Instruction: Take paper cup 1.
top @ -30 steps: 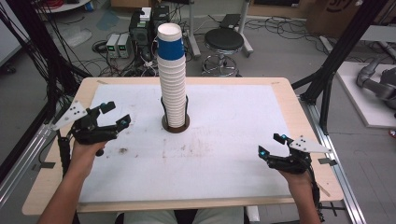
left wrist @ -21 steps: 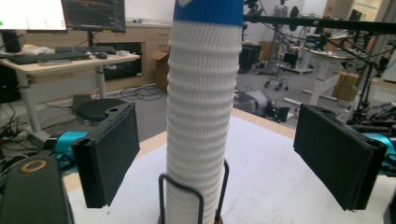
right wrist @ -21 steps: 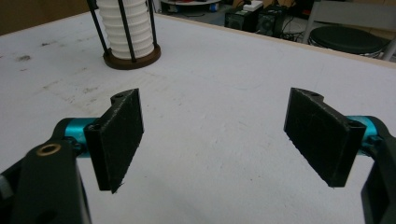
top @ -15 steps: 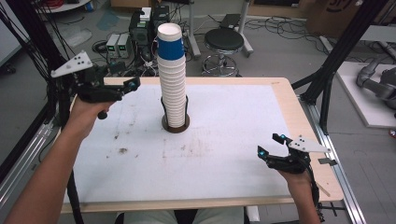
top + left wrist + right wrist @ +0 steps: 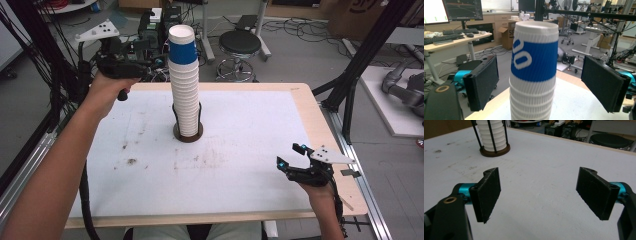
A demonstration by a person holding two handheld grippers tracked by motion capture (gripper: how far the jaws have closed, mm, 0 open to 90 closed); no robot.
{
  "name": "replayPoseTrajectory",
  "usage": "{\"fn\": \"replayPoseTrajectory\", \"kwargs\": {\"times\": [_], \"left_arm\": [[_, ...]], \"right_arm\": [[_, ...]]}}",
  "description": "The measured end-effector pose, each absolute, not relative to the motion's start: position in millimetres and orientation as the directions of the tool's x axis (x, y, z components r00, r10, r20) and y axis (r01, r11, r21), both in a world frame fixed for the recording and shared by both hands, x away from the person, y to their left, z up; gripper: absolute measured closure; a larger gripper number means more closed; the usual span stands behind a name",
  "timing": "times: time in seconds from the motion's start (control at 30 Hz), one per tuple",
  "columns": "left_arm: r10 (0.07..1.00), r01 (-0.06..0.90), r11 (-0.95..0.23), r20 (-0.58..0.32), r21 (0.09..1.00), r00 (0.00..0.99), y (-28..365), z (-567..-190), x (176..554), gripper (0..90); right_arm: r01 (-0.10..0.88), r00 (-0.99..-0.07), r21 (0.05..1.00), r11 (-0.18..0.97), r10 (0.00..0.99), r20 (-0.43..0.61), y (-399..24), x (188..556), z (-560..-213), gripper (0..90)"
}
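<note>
Here we have the left gripper (image 5: 150, 65) lifted to the level of the top cup (image 5: 534, 53), its jaws spread wide with one pad on either side of the blue band and clear air between pad and paper — nothing is gripped yet. Raising it there makes sense if we mean to take the uppermost cup off the cup stack (image 5: 185, 100), and so the hand comes in level with the rim rather than down from above. The left forearm stretches long across the table (image 5: 250, 130), wrist bent so the gripper points sideways at the stack. Just beneath the gripper the stack runs down, upside down, into a wire holder (image 5: 494, 145) on a round brown base, which keeps the tower upright.

Well apart from all this, the right gripper (image 5: 292, 159) sits low over the near corner of the table, its jaws also wide and holding nothing — parked, we judge, until a cup comes free.
</note>
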State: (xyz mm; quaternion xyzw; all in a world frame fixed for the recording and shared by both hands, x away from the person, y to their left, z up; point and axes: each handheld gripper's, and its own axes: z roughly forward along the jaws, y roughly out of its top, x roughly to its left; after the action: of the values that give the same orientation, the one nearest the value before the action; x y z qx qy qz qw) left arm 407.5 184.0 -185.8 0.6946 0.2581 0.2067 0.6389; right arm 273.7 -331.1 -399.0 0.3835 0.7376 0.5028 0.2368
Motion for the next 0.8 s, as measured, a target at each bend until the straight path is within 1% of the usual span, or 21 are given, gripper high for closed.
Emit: {"fn": "replayPoseTrajectory", "kwargs": {"times": [0.4,0.67,0.8], "left_arm": [[0.630,0.132,-0.081,-0.052,0.988,0.774,167,-178,433,14.4],[0.619,0.138,-0.107,-0.043,0.985,0.784,145,-174,445,14.5],[0.622,0.143,-0.110,-0.044,0.984,0.782,136,-174,449,16.2]], "right_arm": [[0.328,-0.595,0.925,0.194,0.803,0.043,-331,273,-399,20.2],[0.327,-0.598,0.925,0.193,0.800,0.044,-331,274,-399,20.2],[0.328,-0.597,0.925,0.190,0.800,0.047,-331,273,-399,20.2]]}}
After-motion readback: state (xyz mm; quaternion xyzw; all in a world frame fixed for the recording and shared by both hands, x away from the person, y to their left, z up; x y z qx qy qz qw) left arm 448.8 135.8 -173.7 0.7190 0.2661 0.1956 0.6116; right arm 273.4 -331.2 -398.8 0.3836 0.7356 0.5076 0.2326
